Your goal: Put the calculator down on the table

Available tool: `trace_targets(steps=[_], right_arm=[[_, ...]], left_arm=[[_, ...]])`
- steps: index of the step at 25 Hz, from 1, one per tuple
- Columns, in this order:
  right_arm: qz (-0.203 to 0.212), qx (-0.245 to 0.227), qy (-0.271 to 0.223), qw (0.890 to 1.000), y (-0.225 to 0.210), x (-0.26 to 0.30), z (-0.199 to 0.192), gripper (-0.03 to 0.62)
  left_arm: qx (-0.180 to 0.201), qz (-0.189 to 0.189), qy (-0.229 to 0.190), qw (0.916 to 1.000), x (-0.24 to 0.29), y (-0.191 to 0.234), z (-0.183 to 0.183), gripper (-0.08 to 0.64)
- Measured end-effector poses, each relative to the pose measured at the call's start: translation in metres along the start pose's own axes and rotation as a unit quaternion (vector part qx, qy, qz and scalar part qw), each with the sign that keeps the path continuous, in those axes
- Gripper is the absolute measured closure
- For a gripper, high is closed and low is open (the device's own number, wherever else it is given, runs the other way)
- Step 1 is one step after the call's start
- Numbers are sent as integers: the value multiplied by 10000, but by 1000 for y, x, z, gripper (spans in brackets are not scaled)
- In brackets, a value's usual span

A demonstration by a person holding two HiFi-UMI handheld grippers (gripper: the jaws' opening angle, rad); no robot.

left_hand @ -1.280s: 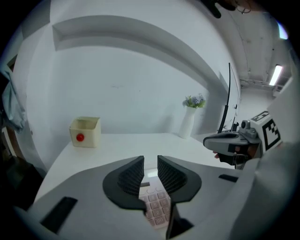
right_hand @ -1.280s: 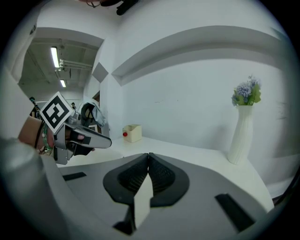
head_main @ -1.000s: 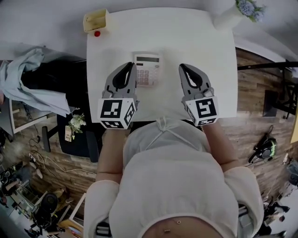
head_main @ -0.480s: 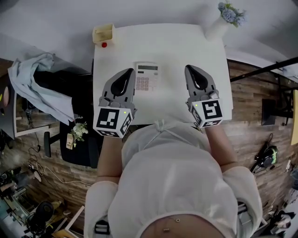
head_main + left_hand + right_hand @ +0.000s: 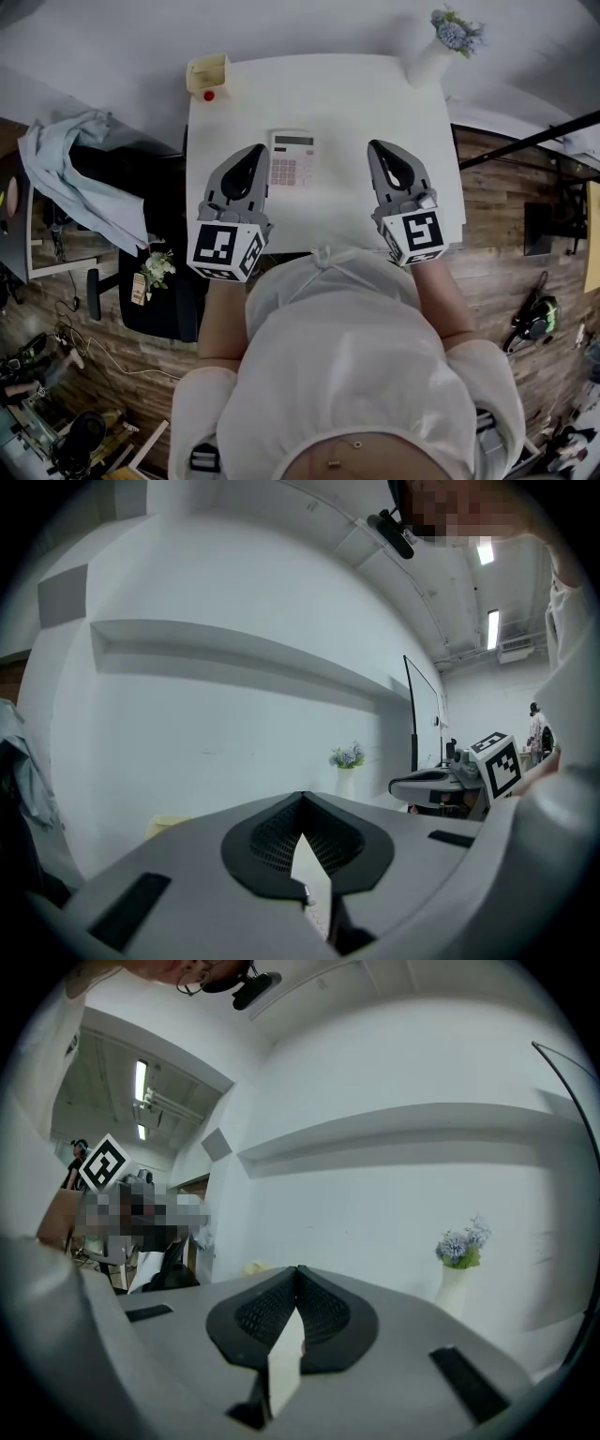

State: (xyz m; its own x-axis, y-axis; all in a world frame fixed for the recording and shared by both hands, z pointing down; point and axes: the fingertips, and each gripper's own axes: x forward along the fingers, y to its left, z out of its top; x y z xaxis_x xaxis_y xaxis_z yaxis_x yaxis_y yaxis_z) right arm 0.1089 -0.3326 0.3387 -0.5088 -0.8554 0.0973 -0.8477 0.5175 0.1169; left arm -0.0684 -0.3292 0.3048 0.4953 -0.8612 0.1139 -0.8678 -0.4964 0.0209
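Pale rectangular plastic calculator, flat on white table; left gripper 9 o'clock, right gripper 3 o'clock, both clenched, empty: keep clear.

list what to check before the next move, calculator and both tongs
1. Calculator lying flat on the table: ok
2. Left tongs shut, nothing between them: ok
3. Right tongs shut, nothing between them: ok
4. Calculator held by neither tongs, one on each side of it: ok
5. Calculator well in from the table's edges: ok
6. Vase and yellow box at the far corners, away from both tongs: ok
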Motion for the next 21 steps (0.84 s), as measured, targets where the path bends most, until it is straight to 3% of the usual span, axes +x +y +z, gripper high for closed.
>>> trace_targets(steps=[12, 21], right_arm=[[21, -29, -113, 9999, 7, 2, 2, 591], [43, -35, -86, 9999, 12, 4, -2, 591]], left_arm=[[-59, 229, -29, 9997, -4, 8, -2, 541], [-49, 168, 30, 9998, -5, 12, -9, 541]])
